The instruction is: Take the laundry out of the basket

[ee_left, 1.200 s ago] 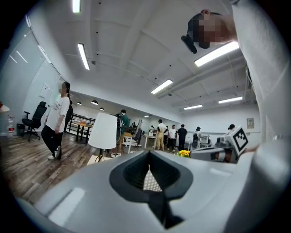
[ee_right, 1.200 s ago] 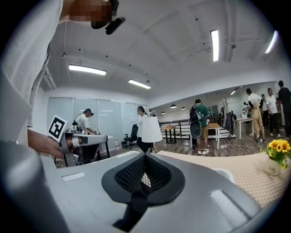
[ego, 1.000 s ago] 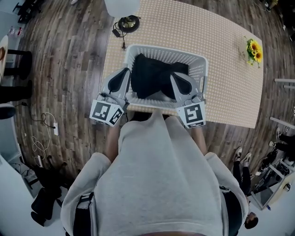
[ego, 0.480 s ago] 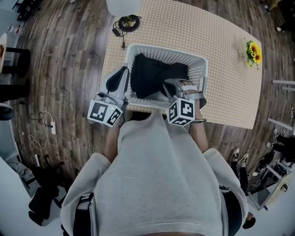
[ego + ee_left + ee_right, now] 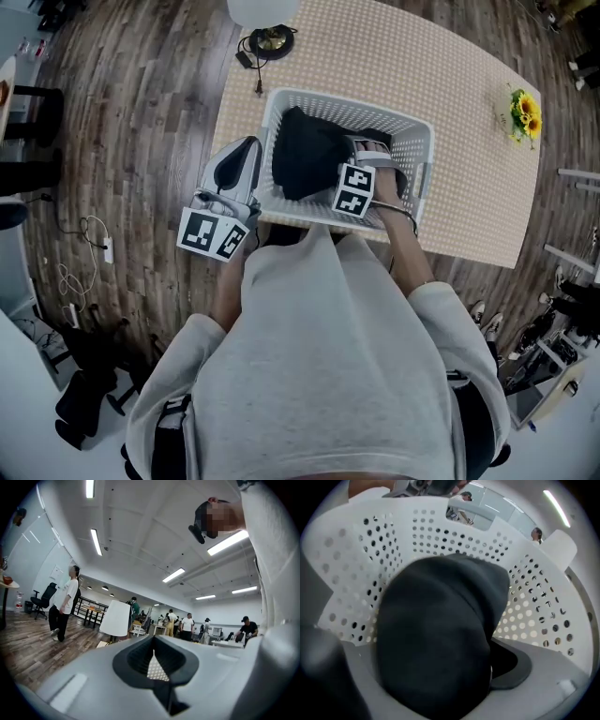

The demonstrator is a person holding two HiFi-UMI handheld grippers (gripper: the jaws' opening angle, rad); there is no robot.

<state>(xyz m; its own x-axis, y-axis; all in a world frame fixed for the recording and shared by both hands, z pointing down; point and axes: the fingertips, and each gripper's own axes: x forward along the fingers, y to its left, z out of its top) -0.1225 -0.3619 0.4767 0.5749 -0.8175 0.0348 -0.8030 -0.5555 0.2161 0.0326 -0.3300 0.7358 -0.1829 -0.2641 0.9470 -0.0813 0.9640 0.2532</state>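
A white perforated laundry basket (image 5: 347, 99) stands on the beige dotted table (image 5: 469, 141). Dark laundry (image 5: 305, 155) fills it. My right gripper (image 5: 367, 155) reaches down inside the basket, its jaws opening wide around the dark laundry (image 5: 436, 634), which bulges between them. In the right gripper view the basket wall (image 5: 440, 531) curves behind the cloth, and one grey pad (image 5: 518, 667) shows beside it. My left gripper (image 5: 242, 157) hangs outside the basket's left wall, shut and empty. In the left gripper view the left gripper (image 5: 154, 641) points out into the room.
Yellow flowers (image 5: 523, 111) sit at the table's right edge. A white lamp shade (image 5: 262, 9) and a coiled black cable (image 5: 272, 39) are at the far edge. Wooden floor surrounds the table. Several people (image 5: 65, 602) stand in the room beyond.
My right gripper has swung from the basket's near rim into the basket and over the dark laundry. Its jaws have gone from closed to wide. The left gripper has barely moved.
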